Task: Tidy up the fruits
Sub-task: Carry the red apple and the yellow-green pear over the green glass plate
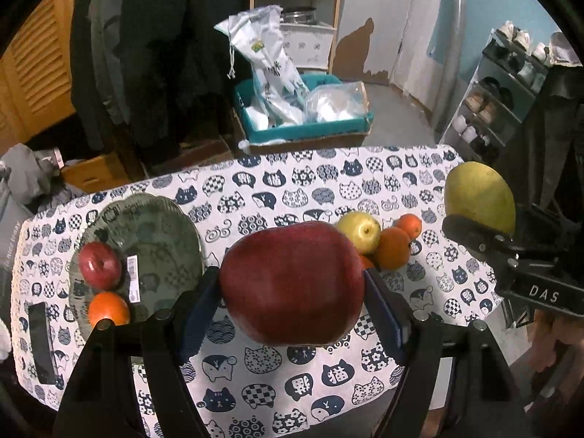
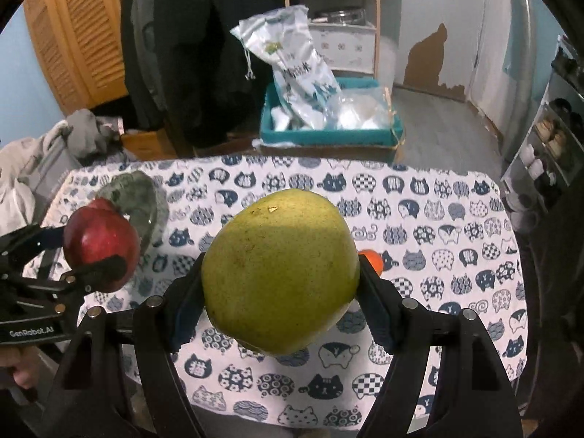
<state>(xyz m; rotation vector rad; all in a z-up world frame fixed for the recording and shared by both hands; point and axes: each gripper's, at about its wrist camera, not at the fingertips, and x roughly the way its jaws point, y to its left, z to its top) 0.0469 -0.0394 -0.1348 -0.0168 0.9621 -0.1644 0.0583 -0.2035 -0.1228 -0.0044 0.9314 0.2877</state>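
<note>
You have the large dark-red apple (image 1: 292, 283) clamped between the blue pads of the left hand-held gripper (image 1: 292, 288), held clear above the table (image 1: 255, 197) with its cat-print cloth. The right hand-held gripper (image 2: 281, 284) is clamped on the big yellow-green pear-shaped fruit (image 2: 279, 270), also in the air.

Judging by what lies there, the green-grey scalloped glass plate (image 1: 157, 226) on the left is the likely target. Carry the apple over its bare far half, lower it until it rests, and only then ease the grip, since round fruit rolls. Bring the green fruit in afterwards so the two grippers do not crowd each other.

The plate holds a smaller red apple (image 1: 100, 265) and an orange (image 1: 108, 308) at its near rim, beside a barcode sticker (image 1: 133, 267). A yellow pear (image 1: 359, 230) and several oranges (image 1: 393, 247) lie loose on the cloth, near each other.
</note>
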